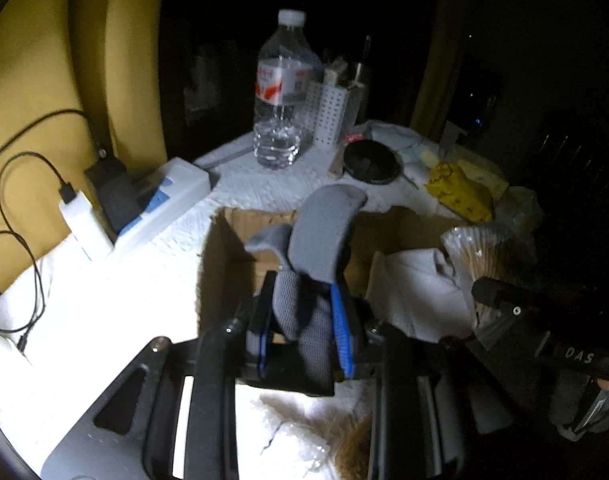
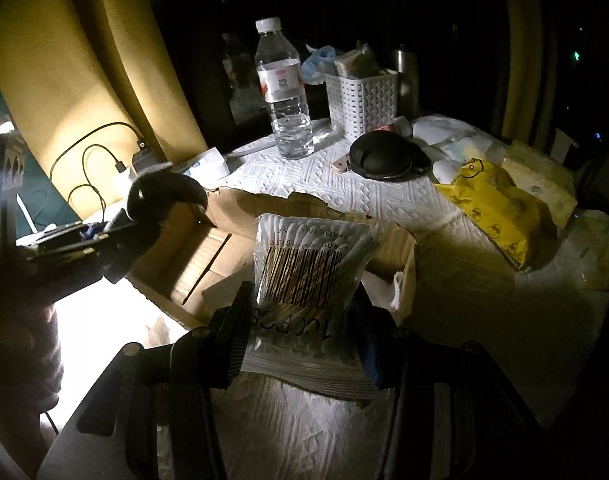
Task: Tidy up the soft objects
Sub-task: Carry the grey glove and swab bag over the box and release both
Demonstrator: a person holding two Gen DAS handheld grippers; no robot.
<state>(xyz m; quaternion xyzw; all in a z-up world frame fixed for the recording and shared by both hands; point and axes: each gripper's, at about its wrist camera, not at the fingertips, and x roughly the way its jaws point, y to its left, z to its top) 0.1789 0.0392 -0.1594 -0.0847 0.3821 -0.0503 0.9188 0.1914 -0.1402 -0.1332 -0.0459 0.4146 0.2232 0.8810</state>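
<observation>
Left hand-held gripper point(image 1: 304, 320) pinching the grey sock point(image 1: 320, 248), long axis upright; cardboard box point(image 1: 220, 264) sits directly ahead and below. Right hand-held gripper point(image 2: 300, 332) clamps the cotton-swab pack point(image 2: 304, 264) alongside.

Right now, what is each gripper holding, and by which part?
The left gripper clamps a grey knitted sock at its lower end. The right gripper clamps a clear plastic bag of cotton swabs by its near end.

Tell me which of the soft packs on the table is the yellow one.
The yellow pack lies right of the cardboard box, beside a paler cream pack. The clear cotton swab bag sits in the right tongs.
</observation>
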